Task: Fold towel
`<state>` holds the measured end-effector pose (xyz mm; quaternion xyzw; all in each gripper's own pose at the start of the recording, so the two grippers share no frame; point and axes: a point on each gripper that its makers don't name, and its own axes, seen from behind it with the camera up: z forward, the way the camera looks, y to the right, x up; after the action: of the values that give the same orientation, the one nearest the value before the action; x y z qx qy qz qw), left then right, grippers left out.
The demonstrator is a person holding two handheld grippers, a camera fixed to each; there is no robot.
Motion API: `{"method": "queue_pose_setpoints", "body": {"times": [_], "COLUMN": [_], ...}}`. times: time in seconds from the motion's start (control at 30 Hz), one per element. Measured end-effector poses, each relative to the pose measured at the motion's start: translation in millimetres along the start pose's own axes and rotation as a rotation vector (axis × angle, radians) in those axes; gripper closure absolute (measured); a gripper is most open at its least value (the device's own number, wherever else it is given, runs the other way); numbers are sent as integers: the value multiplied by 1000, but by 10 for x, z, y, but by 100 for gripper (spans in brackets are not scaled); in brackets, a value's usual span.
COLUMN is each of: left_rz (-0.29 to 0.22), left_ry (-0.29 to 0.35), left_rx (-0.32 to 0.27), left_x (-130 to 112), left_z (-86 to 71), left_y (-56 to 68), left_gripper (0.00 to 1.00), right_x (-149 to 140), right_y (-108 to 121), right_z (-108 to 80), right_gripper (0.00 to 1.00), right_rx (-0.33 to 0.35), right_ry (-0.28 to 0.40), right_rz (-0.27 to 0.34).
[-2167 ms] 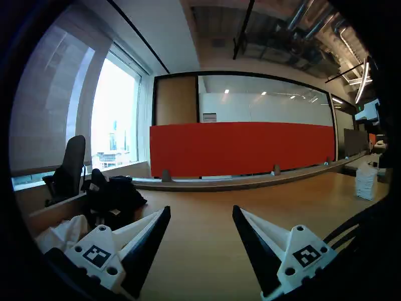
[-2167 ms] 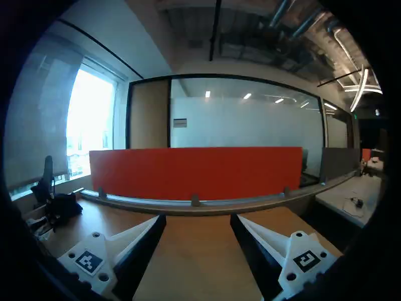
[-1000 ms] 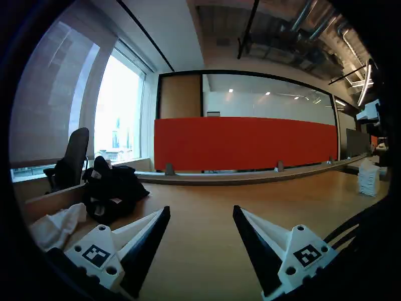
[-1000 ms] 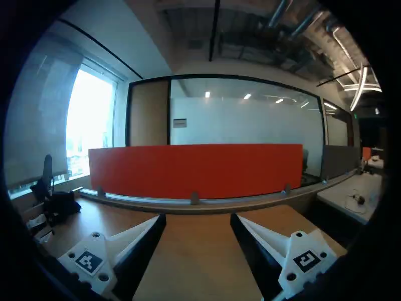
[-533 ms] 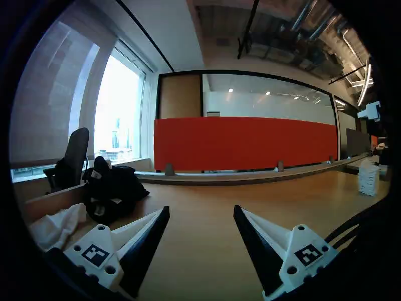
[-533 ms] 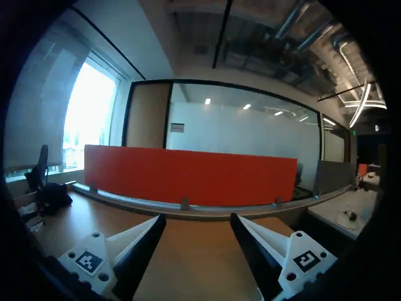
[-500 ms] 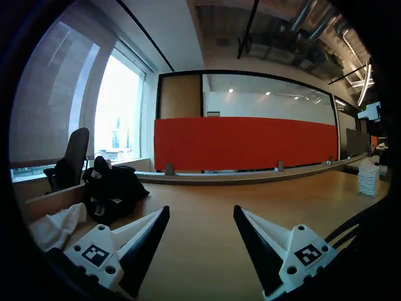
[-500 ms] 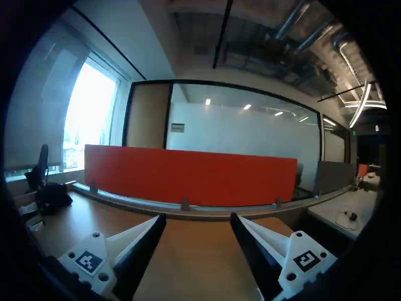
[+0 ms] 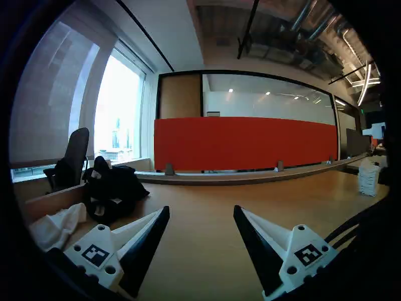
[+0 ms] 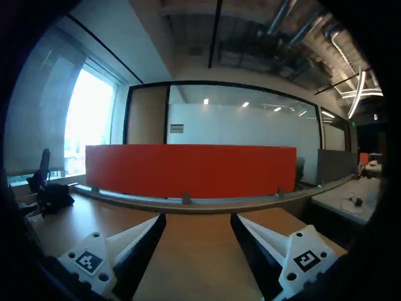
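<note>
A crumpled white towel (image 9: 54, 228) lies on the wooden desk (image 9: 205, 220) at the lower left of the left gripper view, left of my left gripper (image 9: 200, 213). That gripper hovers low over the desk, open, with nothing between its fingers. A stack of folded white towels (image 9: 368, 178) stands at the far right of the same view. In the right gripper view my right gripper (image 10: 197, 218) is open over bare wooden desk (image 10: 195, 251), holding nothing.
A black bag (image 9: 113, 190) sits behind the crumpled towel, with a black office chair (image 9: 70, 163) beyond it by the window. A red divider panel (image 9: 245, 143) runs along the desk's far edge. The bag (image 10: 55, 194) lies at far left in the right gripper view.
The left gripper has stayed almost still. The right gripper's view has rolled back to level after a slight tilt. Both stay open.
</note>
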<state>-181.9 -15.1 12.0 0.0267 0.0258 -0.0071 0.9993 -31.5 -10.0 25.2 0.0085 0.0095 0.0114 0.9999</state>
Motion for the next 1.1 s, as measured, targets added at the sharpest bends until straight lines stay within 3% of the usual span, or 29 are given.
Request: {"method": "queue_pose_setpoints", "body": {"times": [0.2,0.5,1.1], "left_rz": [0,0,0], "left_ry": [0,0,0], "left_rx": [0,0,0], "left_x": [6,14,17], "left_z": [-1,1,-4], "left_y": [3,9,9], "left_gripper": [6,6,6], "right_x": [-311,-663,-1104], "right_y": [159,245,248], "right_z": [-34,-53,-118], "right_gripper": [0,1,1], "right_rx": [-26,-8,14], "right_ry": [-19,-23,-43], "right_rz": [32,52,51]}}
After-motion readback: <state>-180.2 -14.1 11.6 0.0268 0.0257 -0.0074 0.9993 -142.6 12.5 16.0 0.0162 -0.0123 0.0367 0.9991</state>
